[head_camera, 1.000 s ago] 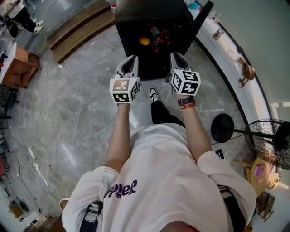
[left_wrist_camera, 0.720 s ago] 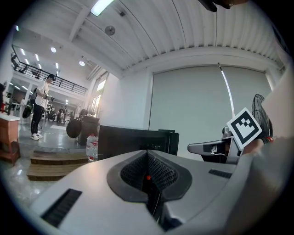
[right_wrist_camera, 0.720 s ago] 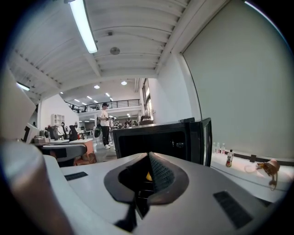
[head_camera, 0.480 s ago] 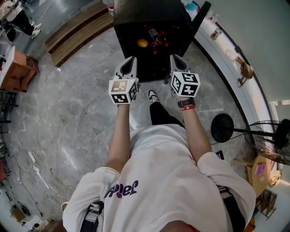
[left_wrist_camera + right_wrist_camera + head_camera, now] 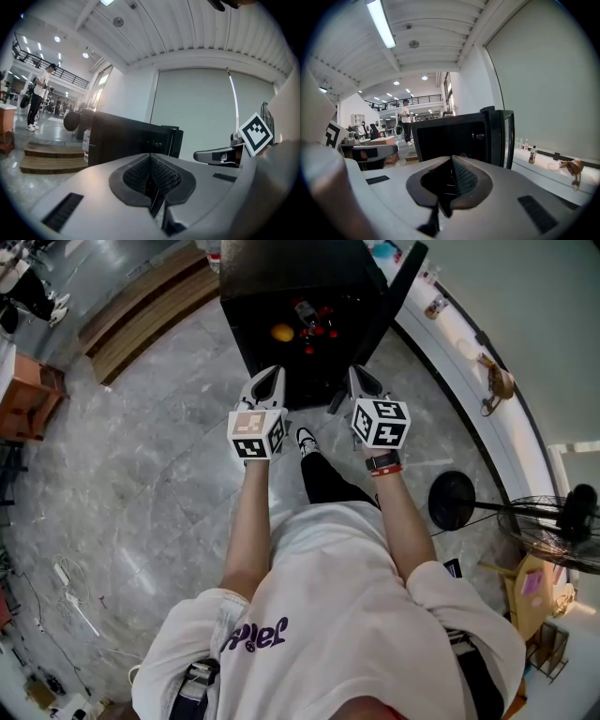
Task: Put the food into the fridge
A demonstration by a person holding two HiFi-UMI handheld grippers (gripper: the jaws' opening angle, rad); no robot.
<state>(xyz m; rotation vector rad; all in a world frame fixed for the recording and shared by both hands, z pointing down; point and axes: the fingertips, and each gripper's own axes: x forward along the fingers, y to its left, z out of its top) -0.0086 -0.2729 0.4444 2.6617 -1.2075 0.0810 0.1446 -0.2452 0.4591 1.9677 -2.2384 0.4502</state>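
Note:
A small black fridge [image 5: 246, 298] stands on the floor ahead with its door [image 5: 398, 287] swung open to the right. Inside it lie an orange fruit [image 5: 282, 332], a bottle [image 5: 306, 313] and some small red items [image 5: 325, 332]. My left gripper [image 5: 270, 381] is shut and empty, held in front of the fridge's left part. My right gripper [image 5: 359, 379] is shut too, with nothing in it, level with the left one before the fridge opening. From the right gripper view the dark fridge [image 5: 454, 136] shows straight ahead; the left gripper view has the fridge [image 5: 126, 138] and the other gripper [image 5: 225, 154] at its right.
A white ledge [image 5: 466, 352] with small bottles and a brown object runs along the curved wall at the right. A standing fan [image 5: 553, 526] with a round base [image 5: 452, 501] stands at the right. Wooden steps [image 5: 141, 310] lie at the back left. A person [image 5: 36, 96] stands far off.
Both grippers and the view have drifted slightly; the fridge now sits a little further left and higher in the head view. The grippers stay side by side.

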